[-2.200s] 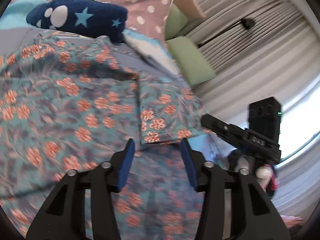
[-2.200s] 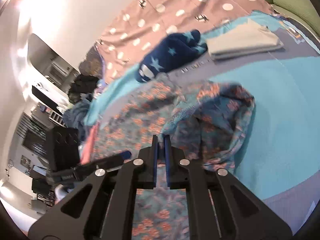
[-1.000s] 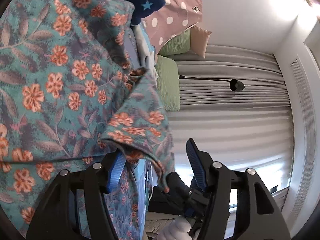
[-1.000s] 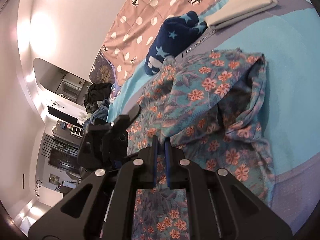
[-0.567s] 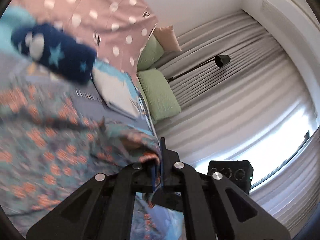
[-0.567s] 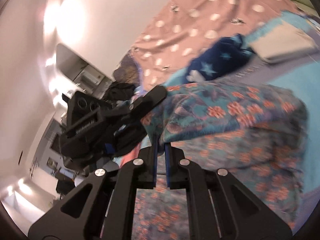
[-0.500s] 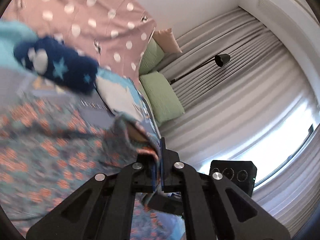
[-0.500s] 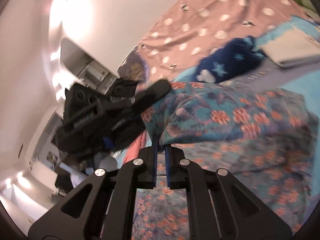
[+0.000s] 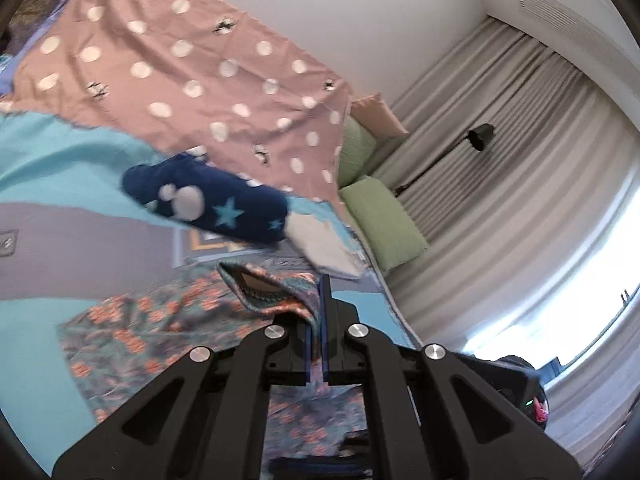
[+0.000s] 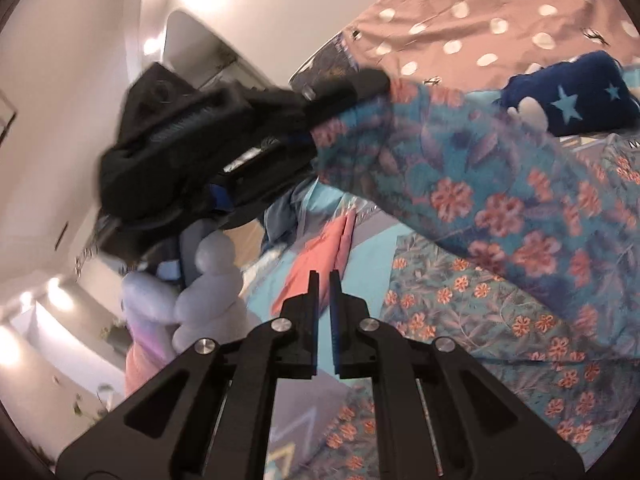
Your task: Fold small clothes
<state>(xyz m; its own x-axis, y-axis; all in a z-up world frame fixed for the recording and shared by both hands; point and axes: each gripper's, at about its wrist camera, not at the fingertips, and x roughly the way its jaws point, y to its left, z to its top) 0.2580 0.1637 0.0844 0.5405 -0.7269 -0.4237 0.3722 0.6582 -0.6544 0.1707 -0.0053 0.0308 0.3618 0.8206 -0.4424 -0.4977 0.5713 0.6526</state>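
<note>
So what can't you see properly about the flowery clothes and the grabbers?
- Floral garment: left wrist view, its near part is hidden behind the left gripper.
- Right gripper: right wrist view, the gap between the fingers is too narrow to tell if it grips anything.
- Left hand: right wrist view, blurred.

Pink polka-dot sheet (image 9: 192,80), navy star-patterned bundle (image 9: 216,204), two green pillows (image 9: 380,224), black floor lamp (image 9: 478,136), grey curtains (image 9: 520,168), folded white cloth (image 9: 324,248)
</note>
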